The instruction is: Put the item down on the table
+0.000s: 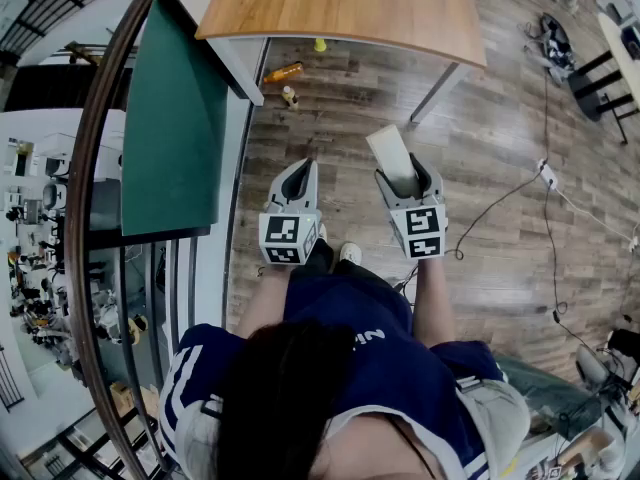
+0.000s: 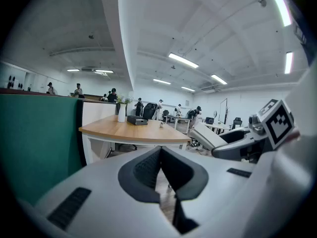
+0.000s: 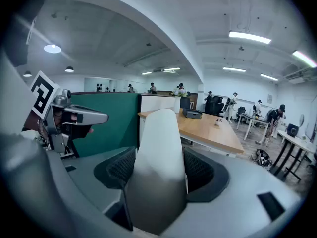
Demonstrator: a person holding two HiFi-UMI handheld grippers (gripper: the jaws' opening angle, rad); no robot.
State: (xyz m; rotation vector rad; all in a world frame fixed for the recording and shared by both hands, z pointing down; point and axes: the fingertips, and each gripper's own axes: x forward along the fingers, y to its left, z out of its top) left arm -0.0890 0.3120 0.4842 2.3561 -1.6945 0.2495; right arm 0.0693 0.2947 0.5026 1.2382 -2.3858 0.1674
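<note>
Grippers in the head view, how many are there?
2. The left gripper, shut and empty, is nearer the green partition; the right gripper, beside it, grips a white item.

the table (image 1: 340,3) has a light honey wood-grain top on white legs. left of the table stands a dark green panel (image 1: 175,118). under the table the floor (image 1: 500,118) is grey-brown planks, with an orange bottle (image 1: 284,72) and a small yellow thing (image 1: 320,44) on it. short of the table, the left gripper (image 1: 299,168) and right gripper (image 1: 405,173) are pale grey with black ribbed pads (image 3: 121,167), and each cube (image 1: 284,238) is white with black square markers. the item (image 1: 390,151) is off-white. on the table are a white vase (image 2: 122,114) and a black box (image 2: 136,120). the person's sleeve (image 1: 200,368) is navy with white stripes.
</note>
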